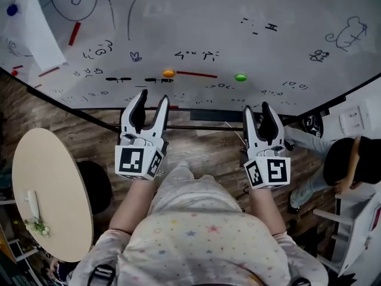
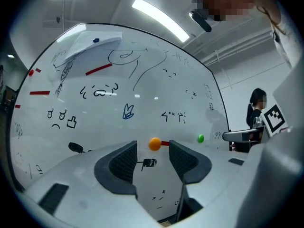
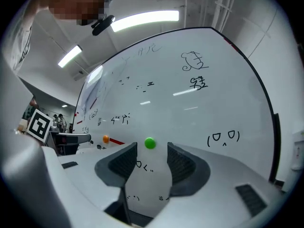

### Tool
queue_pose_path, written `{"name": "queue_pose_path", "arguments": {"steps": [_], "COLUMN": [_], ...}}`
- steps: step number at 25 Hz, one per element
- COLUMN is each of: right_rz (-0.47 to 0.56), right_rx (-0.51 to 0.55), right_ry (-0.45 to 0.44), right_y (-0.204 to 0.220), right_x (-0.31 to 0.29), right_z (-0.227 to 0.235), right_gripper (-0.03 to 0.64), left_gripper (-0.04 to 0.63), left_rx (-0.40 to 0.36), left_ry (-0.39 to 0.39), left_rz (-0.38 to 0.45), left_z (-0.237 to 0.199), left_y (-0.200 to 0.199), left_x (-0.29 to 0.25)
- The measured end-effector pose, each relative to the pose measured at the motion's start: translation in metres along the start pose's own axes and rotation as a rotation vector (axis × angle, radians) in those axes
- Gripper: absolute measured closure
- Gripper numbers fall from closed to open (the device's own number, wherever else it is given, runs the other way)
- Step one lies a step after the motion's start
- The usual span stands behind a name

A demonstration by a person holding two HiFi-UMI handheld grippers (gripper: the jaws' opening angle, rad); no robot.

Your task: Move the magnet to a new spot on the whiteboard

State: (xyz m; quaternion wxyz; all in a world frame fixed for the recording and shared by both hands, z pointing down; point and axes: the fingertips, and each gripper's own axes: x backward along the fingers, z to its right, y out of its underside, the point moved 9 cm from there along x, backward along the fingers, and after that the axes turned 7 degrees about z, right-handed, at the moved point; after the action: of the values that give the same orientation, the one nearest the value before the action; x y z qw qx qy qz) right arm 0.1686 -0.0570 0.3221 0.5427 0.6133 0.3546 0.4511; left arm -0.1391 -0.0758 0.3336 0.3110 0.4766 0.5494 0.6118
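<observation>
Two round magnets sit on the whiteboard (image 1: 238, 28), low down near its bottom edge. The orange magnet (image 1: 169, 73) is on the left and the green magnet (image 1: 240, 77) on the right, well apart from each other. Which of them is the one to move cannot be told. A red strip (image 1: 196, 74) lies flat on the board just right of the orange magnet and reaches toward the green one. Just left of the orange magnet and slightly lower is a short black dash (image 1: 159, 80), with a second black dash (image 1: 118, 79) farther left.

The left tool (image 1: 153, 98) is held below the orange magnet and clear of the board. Its jaws are spread with nothing between them. In the left gripper view the orange magnet shows just above the gap, apart from both pads. The right tool (image 1: 256, 108) is likewise spread and empty. It is lined up under the green magnet, which shows above its gap in the right gripper view, untouched.

Doodles and scribbles in marker cover the rest of the board. Toward the upper left are a slanted red bar (image 1: 74, 33), a sheet of paper (image 1: 41, 28) and a blue magnet (image 1: 12, 9). A round desk (image 1: 53, 189) stands on the wooden floor at the far left. A person (image 1: 342, 159) is at the far right.
</observation>
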Motion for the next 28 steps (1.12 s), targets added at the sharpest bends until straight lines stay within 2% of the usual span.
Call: {"name": "queue_pose_path", "arguments": {"steps": [5, 10, 16, 28], "right_rz": [0.004, -0.010, -0.011, -0.001], "right_rx": [-0.009, -0.014, -0.009, -0.020], "right_ry": [0.059, 0.050, 0.026, -0.026], "right_y": [0.011, 0.018, 0.013, 0.005], "right_x": [-0.015, -0.023, -0.031, -0.037], "right_z": [-0.012, -0.021, -0.008, 0.009], "right_gripper": [0.437, 0.437, 0.437, 0.442], "left_gripper": [0.405, 0.405, 0.405, 0.405], "left_rx": [-0.007, -0.002, 0.004, -0.032], "left_ry": [0.038, 0.031, 0.004, -0.042], "left_rz": [-0.013, -0.017, -0.021, -0.002], "left_z": [-0.025, -0.037, -0.030, -0.008], "left_y": [0.006, 0.010, 0.009, 0.002], "left_x": [-0.014, -0.018, -0.021, -0.021]}}
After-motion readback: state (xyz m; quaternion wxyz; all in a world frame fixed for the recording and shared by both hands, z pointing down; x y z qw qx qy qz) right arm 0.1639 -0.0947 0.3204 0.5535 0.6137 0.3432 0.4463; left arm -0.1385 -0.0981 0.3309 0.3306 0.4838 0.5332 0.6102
